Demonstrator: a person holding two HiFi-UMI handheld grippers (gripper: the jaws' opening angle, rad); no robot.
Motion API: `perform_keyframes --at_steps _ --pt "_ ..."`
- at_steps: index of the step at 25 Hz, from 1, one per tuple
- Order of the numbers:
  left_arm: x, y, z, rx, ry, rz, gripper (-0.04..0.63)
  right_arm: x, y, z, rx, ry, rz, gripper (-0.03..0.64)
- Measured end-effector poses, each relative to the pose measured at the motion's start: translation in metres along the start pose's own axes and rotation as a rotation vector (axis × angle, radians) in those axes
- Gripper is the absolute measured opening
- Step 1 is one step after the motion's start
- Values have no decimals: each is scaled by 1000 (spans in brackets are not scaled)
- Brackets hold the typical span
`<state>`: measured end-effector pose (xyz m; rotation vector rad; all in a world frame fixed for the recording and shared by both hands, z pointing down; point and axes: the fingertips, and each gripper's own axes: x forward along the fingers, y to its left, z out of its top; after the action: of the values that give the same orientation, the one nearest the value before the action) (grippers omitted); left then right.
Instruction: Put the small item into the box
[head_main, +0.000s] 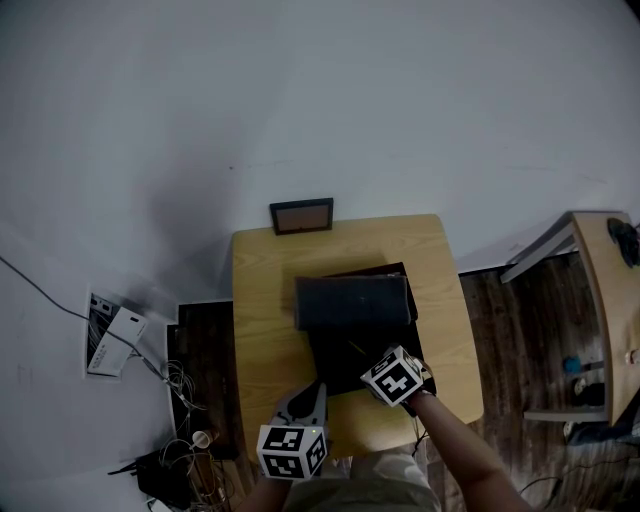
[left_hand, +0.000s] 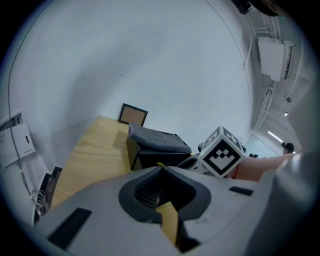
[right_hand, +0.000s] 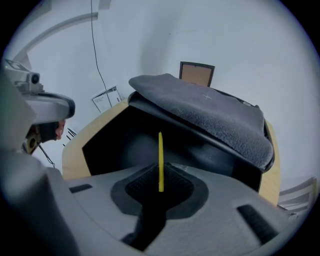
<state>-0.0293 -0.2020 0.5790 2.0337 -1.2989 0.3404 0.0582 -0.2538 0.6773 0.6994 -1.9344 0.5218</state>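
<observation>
The box's (right_hand: 112, 145) inside is too dark to read. The right gripper (right_hand: 160, 175) is clenched on the lower end of a thin yellow strip (right_hand: 160, 152), seen edge-on and upright over the open box. The left gripper (left_hand: 161, 170), jaws together and empty, is near the box's front-left corner.

The grey left tool (head_main: 312, 392) and right tool (head_main: 365, 357) are each bearing 1 black-and-white marker cube (head_main: 292, 452); a red wristband (left_hand: 235, 172) is showing.

A small dark frame (head_main: 301, 215) stands at the far edge of the wooden table (head_main: 262, 300) (against the white wall (head_main: 350, 100)); a white box (head_main: 118, 338) lies well left.
</observation>
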Motion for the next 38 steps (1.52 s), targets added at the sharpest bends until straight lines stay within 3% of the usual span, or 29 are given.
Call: perform_keyframes --at_steps 9,12,18,26,38 --pt "-8 0 -1 -3 -12 4 3 4 -3 0 -7 9 -34 37" --pt "-11 -1 -1 -2 -19 4 3 4 -1 2 11 -18 -14 123" --pt "-20 -4 -1 4 -30 -1 3 -8 -2 4 72 -77 -49 124" --pt "-32 -13 3 33 -53 -37 3 -52 7 21 150 -233 -137 94" --pt "-61 -28 0 83 -72 -88 3 -130 47 31 290 -494 -185 20"
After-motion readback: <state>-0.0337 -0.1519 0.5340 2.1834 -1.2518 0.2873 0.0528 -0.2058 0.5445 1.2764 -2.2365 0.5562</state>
